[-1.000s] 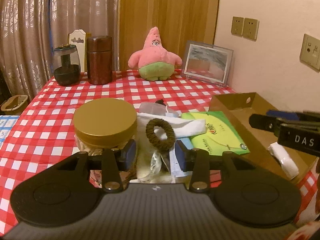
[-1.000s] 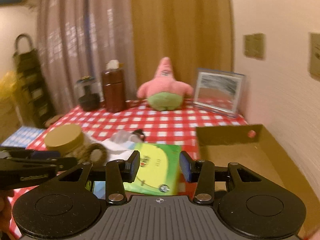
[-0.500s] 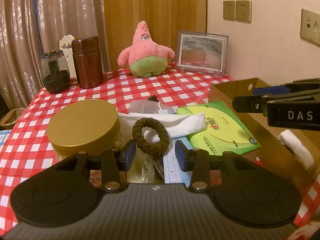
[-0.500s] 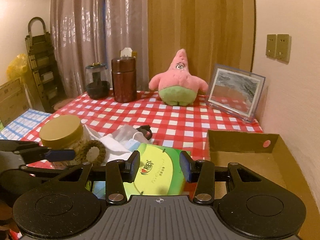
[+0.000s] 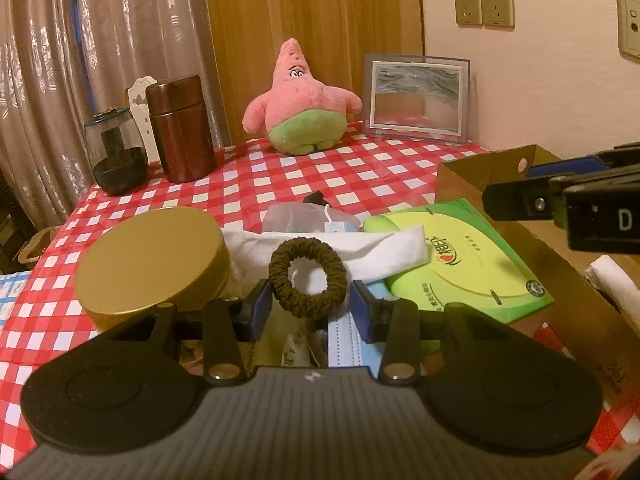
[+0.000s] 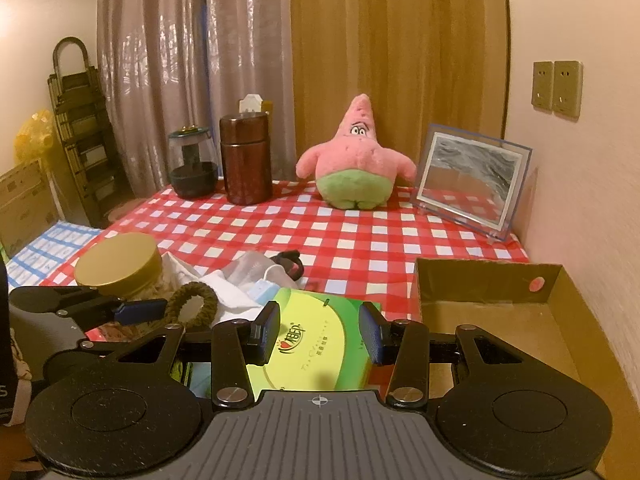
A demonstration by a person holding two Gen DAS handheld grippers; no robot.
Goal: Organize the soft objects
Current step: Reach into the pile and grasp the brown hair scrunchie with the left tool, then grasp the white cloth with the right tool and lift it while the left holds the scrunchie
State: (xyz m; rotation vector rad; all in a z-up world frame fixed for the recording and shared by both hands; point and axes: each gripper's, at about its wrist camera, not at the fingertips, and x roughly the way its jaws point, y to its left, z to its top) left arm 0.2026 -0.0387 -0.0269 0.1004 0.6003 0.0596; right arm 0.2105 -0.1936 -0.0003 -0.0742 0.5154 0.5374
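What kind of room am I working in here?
Probably a home living room or bedroom: a red-and-white checked tablecloth, long shiny grey curtains and a pink star-shaped plush toy beside a clear-framed picture.

Ahead of the claws: one hair tie [image 5: 307, 277], one plush star [image 5: 302, 101], one cardboard box [image 6: 486, 308], one gold-lidded jar [image 5: 150, 258], two dark canisters [image 5: 180, 128].

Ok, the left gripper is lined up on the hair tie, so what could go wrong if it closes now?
The left gripper is open around the brown hair tie, which lies on the white cloth, so the fingers may pinch cloth too. The gold-lidded jar stands close beside the left finger and could get nudged.
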